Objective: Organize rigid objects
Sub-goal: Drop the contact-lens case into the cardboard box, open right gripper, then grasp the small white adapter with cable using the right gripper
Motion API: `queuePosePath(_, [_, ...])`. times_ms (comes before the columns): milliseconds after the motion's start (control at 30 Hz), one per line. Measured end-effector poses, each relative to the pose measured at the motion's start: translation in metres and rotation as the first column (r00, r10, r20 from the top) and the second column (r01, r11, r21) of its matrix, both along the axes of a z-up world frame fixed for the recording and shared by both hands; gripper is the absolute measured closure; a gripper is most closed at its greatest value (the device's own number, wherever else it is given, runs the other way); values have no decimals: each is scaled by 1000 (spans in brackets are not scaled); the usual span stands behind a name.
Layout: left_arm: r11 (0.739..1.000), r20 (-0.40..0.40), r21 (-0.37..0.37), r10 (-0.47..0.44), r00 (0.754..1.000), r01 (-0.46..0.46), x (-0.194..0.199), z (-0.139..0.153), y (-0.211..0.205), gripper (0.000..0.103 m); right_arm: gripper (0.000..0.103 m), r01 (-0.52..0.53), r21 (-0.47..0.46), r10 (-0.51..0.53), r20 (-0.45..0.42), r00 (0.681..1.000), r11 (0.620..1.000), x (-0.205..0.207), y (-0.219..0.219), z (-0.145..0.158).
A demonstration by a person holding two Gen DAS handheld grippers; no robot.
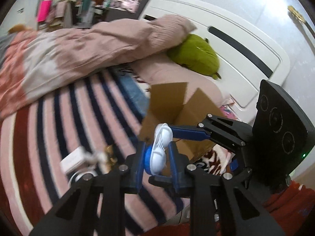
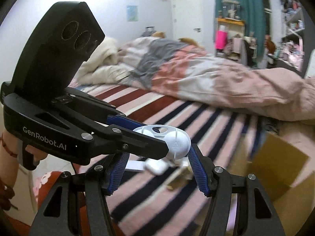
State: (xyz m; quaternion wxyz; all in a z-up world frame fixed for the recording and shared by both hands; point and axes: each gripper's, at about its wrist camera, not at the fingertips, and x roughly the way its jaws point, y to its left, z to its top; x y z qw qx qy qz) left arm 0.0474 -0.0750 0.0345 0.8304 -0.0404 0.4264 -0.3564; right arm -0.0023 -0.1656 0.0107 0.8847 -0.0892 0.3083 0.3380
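My left gripper point(image 1: 157, 153) is shut on a white and blue plastic case point(image 1: 160, 149), held above the striped bed; the case also shows in the right wrist view point(image 2: 173, 139). My right gripper point(image 2: 157, 169) is open just under the case, its fingers on either side, and it shows in the left wrist view point(image 1: 187, 131). An open cardboard box point(image 1: 177, 108) stands right behind the case and shows at the right in the right wrist view point(image 2: 275, 169). Small items lie on the bed: a white box point(image 1: 72, 159), a white earbud case point(image 2: 155, 166) and a gold object point(image 2: 179, 179).
A striped sheet point(image 1: 69, 118) covers the bed, with a pink duvet point(image 1: 78, 47) bunched behind. A green plush point(image 1: 196, 57) lies by the white headboard point(image 1: 236, 39). Shelves and a teal curtain point(image 2: 236, 9) stand at the far end of the room.
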Motion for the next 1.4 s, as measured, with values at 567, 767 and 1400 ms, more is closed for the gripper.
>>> queuePosePath(567, [974,-155,84,-195,969,209,58,-32,-154,75,43,306,-150,-333,-208,920,940,39,-130,-21])
queuePosePath(767, [988,-92,86,-120,989,128,54,-17,-123,41,26,319,-155,-345,-195,918,935,35,-123,-20])
queuePosePath(1400, [898,102,157,400,911,-412,-19,-50,148,19,1,-179,-14,171,-224,959,984,7,90,-61])
